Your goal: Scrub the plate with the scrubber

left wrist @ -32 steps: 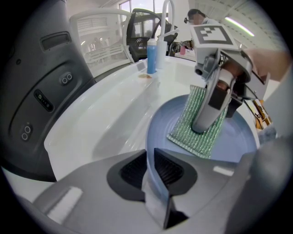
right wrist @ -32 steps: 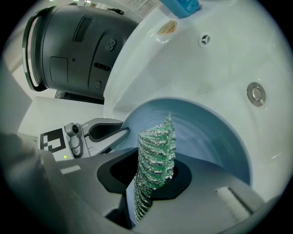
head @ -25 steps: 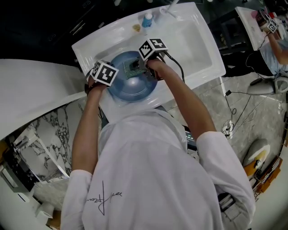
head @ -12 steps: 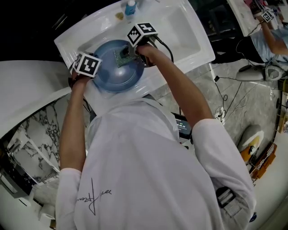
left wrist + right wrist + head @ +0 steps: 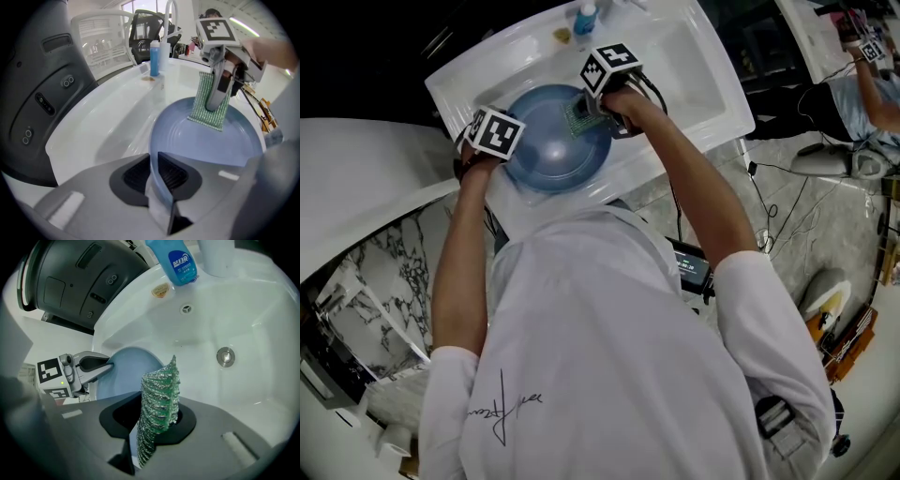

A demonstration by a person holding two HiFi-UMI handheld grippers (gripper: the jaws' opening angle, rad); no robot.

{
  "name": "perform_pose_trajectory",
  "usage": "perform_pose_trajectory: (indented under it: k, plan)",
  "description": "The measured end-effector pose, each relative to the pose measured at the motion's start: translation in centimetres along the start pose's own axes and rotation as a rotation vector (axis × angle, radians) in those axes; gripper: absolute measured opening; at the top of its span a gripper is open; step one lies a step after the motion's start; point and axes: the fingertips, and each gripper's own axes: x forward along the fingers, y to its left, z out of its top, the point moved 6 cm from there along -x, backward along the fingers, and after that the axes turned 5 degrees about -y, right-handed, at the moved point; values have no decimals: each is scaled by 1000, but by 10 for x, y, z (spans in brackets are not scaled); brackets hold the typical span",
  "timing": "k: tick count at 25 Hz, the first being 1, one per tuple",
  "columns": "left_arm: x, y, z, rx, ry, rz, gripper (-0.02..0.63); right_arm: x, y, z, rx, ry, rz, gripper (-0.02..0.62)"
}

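Above sink [image 5: 712,89], plate [image 5: 551,157] face-up, scrubber [image 5: 160,390] lengthwise along right claw [image 5: 154,423]

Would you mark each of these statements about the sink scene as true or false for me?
1. The left gripper is shut on the rim of the blue plate. True.
2. The right gripper is empty. False: it is shut on the green scrubber.
3. The scrubber lies loose on the floor of the sink. False: the right gripper holds it up at the plate's face.
4. A blue bottle stands at the back of the sink. True.
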Motion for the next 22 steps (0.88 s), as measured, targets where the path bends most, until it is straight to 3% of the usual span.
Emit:
perform_pose_trajectory:
  k: [14, 22]
  plan:
    - [3, -5, 1, -11, -10, -31, 109, -14, -4, 4, -173, 86, -204, 67]
    - [5, -7, 2, -7, -11, -36, 109, -26, -5, 3, -248, 84, -248, 67]
